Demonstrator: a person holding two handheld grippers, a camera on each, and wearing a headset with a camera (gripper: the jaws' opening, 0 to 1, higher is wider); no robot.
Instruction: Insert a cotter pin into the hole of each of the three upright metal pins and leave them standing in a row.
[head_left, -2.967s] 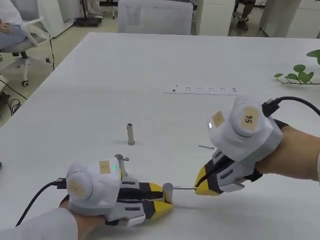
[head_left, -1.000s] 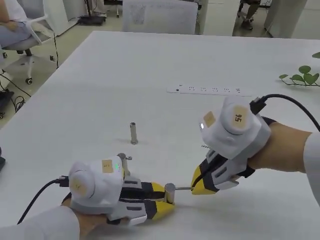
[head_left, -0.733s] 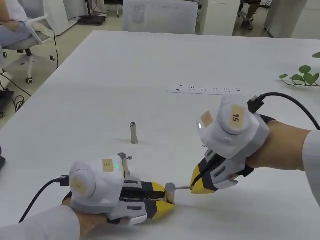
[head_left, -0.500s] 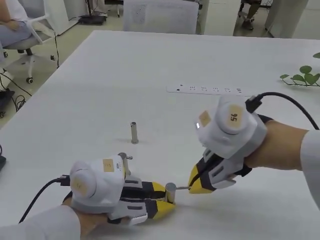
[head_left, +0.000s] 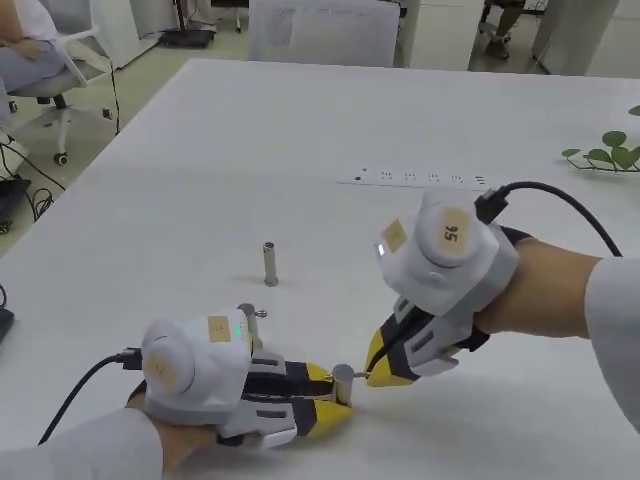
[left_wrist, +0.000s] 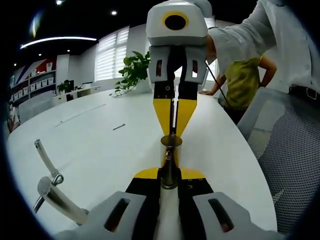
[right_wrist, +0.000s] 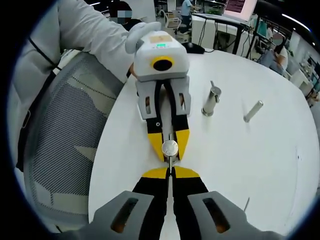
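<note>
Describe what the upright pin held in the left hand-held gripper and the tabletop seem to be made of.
The upright pin looks like steel, smooth and polished: grey, with bright reflections on its rim. The tabletop is probably matte white laminate: even colour, soft glare; its core is hidden.

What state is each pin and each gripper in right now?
left gripper: shut on the held metal pin.
right gripper: shut on a cotter pin.
held metal pin: upright, clamped.
cotter pin: pressed at the held metal pin; depth unclear.
second metal pin: upright, cotter pin already through it.
far metal pin: upright, without a cotter pin.
spare cotter pin: lying loose on the table.
</note>
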